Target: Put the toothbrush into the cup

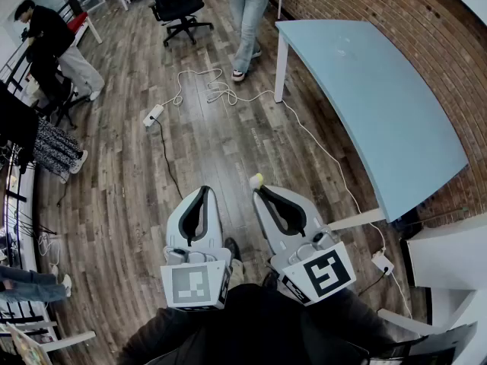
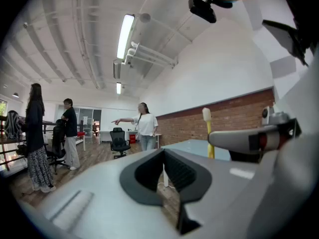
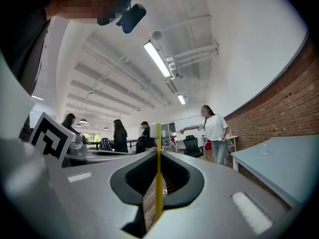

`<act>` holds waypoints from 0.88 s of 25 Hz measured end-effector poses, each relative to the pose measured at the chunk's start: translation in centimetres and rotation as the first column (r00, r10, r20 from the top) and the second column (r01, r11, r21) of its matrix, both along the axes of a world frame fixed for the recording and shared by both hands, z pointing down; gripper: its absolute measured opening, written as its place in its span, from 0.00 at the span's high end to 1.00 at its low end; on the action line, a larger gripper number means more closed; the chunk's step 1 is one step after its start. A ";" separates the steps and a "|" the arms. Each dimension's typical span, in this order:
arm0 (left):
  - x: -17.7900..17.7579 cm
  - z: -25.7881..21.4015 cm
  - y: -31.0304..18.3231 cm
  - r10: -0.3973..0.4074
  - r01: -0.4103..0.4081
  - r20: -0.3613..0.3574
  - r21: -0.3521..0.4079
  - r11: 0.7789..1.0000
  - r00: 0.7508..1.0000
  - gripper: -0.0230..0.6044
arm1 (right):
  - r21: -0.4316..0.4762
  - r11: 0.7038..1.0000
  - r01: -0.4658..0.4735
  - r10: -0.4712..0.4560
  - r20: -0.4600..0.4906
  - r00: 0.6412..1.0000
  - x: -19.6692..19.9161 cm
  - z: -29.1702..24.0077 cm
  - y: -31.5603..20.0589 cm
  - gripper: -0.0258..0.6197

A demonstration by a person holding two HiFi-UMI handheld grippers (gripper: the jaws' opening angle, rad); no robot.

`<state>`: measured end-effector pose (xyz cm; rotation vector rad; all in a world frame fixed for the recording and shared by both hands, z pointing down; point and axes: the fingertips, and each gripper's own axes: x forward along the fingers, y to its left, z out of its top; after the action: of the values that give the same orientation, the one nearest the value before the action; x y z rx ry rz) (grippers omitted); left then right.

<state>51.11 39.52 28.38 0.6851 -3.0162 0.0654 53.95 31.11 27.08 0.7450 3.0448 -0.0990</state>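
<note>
The person stands on the wooden floor (image 1: 129,166) with one tool in each hand, both held up in the air in front of them. The right hand-held gripper (image 3: 158,156) is closed tight on the yellow toothbrush (image 3: 158,183). The brush stands straight up between the jaws, and its white bristle end pokes out past the tips. The left hand-held gripper (image 2: 163,152) is just beside it. Its jaws are pressed together at the tips and there is nothing in them.

I can't see a cup anywhere. The long blue surface (image 1: 365,82) is off to the person's right, by the brick wall (image 1: 396,6), and no cup shows on the part I can see.

So I think the brush is picked up and the job is at the carrying step. Next, the person needs to find the cup and bring the right tool over its open top. Then they need to tip the brush so one end points down into the cup, and let go.
</note>
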 end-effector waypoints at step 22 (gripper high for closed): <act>-18.1 0.7 14.1 -0.015 0.019 -0.039 0.100 0.995 0.999 0.95 | 0.063 0.997 0.032 -0.033 0.008 0.999 -18.2 -1.0 14.6 0.93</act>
<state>33.01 53.65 29.12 0.6606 -3.0049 -0.1002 35.72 45.75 26.08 0.7963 3.0403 0.0001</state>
